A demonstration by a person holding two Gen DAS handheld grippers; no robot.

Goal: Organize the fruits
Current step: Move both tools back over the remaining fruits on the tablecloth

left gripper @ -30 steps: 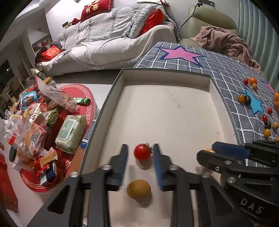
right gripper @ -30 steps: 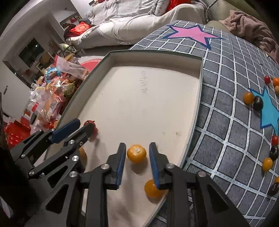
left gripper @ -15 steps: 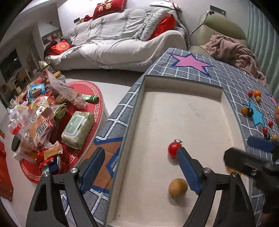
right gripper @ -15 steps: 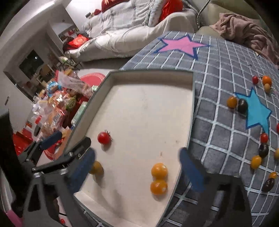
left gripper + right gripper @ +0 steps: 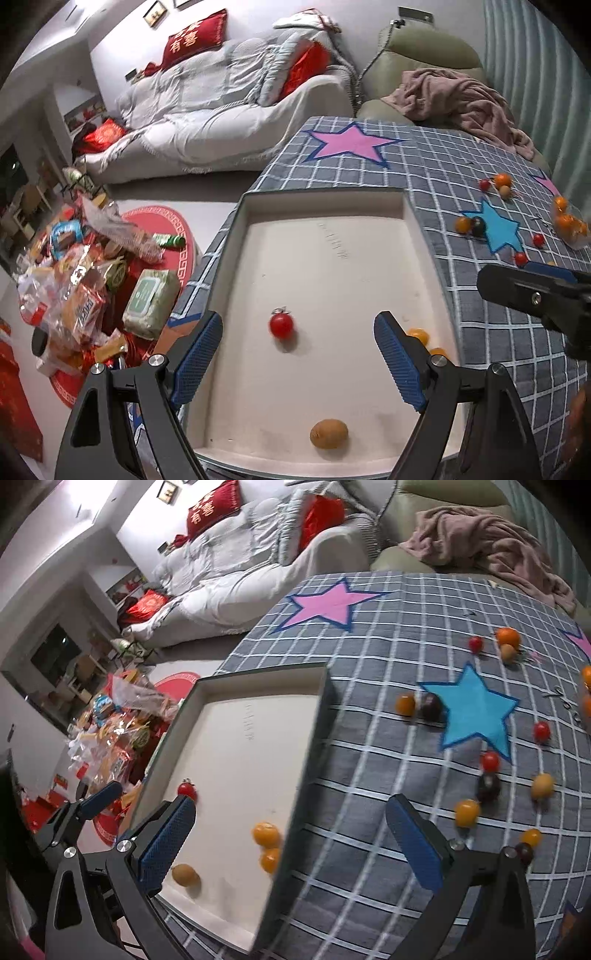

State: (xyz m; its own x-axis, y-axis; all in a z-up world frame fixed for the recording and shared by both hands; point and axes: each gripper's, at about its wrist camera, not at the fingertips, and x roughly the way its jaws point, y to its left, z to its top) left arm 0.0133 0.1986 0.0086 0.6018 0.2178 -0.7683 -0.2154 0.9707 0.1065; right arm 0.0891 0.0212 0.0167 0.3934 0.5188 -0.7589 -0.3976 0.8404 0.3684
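Both the left gripper [image 5: 297, 363] and right gripper [image 5: 291, 843] gape wide, empty. A red tomato [image 5: 281, 325] lies in the tray [image 5: 325, 201] beneath the left one.

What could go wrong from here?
1. Round fruits roll: the red tomato lies loose on the flat tray floor, so a bump may send it rolling.
2. The two orange fruits sit against the tray's right wall; the next drop could knock them.
3. The right tongs straddle that wall and might clip it.
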